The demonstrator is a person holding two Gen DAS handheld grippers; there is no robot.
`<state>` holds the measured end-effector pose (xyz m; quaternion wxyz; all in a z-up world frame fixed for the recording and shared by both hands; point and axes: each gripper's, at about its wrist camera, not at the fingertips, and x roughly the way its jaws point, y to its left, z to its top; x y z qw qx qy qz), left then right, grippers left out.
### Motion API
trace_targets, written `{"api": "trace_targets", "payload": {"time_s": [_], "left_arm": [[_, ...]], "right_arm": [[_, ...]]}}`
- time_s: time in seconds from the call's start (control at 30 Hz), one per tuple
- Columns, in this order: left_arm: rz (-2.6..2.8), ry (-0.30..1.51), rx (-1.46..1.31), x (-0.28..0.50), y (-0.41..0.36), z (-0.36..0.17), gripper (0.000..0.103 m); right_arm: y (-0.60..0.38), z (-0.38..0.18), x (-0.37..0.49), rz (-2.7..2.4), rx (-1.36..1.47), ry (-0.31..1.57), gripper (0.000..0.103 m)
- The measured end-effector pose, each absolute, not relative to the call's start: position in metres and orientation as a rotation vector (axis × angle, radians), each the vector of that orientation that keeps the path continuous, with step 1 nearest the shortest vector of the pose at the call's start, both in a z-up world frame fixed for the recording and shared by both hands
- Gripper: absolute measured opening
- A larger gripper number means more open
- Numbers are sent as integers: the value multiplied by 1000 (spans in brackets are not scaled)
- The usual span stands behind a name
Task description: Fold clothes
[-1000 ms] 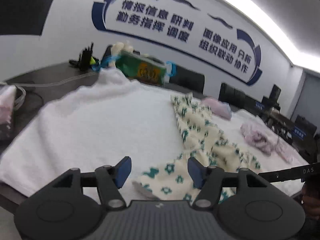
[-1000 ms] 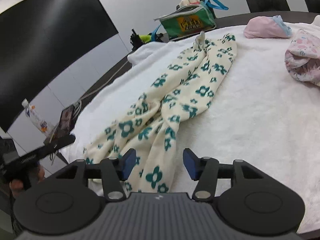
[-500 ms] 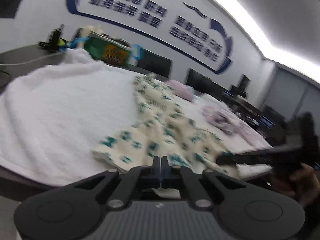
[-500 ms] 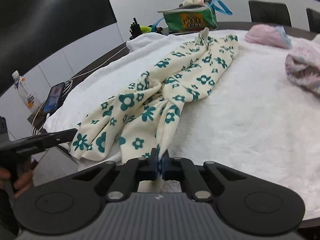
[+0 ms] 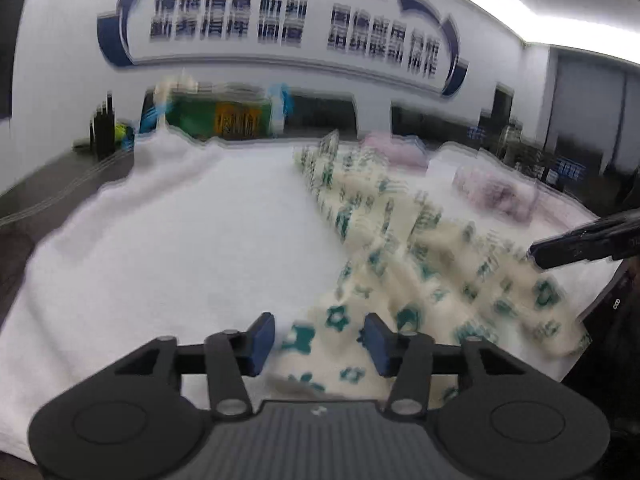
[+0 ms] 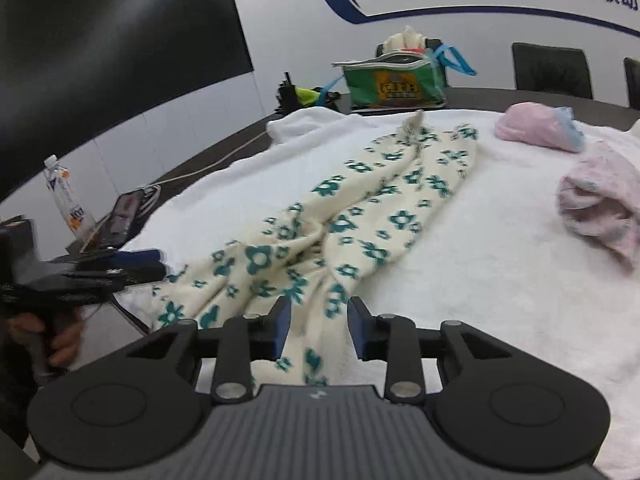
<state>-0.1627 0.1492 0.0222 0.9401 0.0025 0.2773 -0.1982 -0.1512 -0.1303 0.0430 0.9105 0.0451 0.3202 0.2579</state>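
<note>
A cream garment with green flowers lies stretched out and rumpled on the white towel that covers the table; it also shows in the blurred left wrist view. My left gripper is at its near left hem, jaws opening, with cloth lying between the blue pads and untouched by them. My right gripper is at the other near hem, jaws also opening, cloth between its pads unpressed. Each gripper appears in the other's view: the right gripper and the left gripper.
A green zip bag stands at the far edge. Two pink garments lie at the right. A bottle and a phone sit on the dark table left of the towel. Black chairs stand behind.
Both grippers stood open a second ago, closed at the hem half a second ago, and now stand part open again. The left view has swung and levelled.
</note>
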Motion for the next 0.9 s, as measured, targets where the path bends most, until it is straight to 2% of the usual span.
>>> {"api": "trace_targets", "payload": {"time_s": [0.03,0.07,0.33,0.4,0.47,0.53,0.57,0.6,0.73,0.77,0.8,0.83,0.87,0.9], "left_arm": [[-413,560,-9,-164,151,22,23],[-441,579,-33,-165,153,22,5],[-449,736,-450,-195,164,17,2],[-459,753,-530,-207,168,10,0],[-467,752,-571,-213,167,3,0],[-474,749,-590,-216,165,-2,0],[-483,743,-567,-217,164,0,0],[-493,736,-541,-218,163,3,0],[-592,680,-352,-226,163,23,11],[-614,652,-321,-228,166,29,20],[-618,615,-309,-229,170,35,33],[-602,582,-305,-228,174,41,40],[-579,557,-303,-225,175,46,51],[-565,541,-302,-220,175,48,52]], "right_arm": [[-127,40,-150,539,88,669,31],[-125,38,-150,544,86,671,31],[-114,36,-150,679,180,638,33],[-104,33,-148,706,189,639,50],[-94,27,-141,703,203,643,50],[-85,19,-130,686,223,665,40],[-80,13,-121,668,237,688,20],[-75,8,-115,653,242,715,6],[-44,8,-123,612,10,676,5],[-39,9,-129,606,-46,657,6],[-36,10,-135,603,-94,641,8],[-38,14,-140,613,-110,638,9],[-46,19,-144,627,-100,635,14],[-58,26,-148,632,-73,619,23]]}}
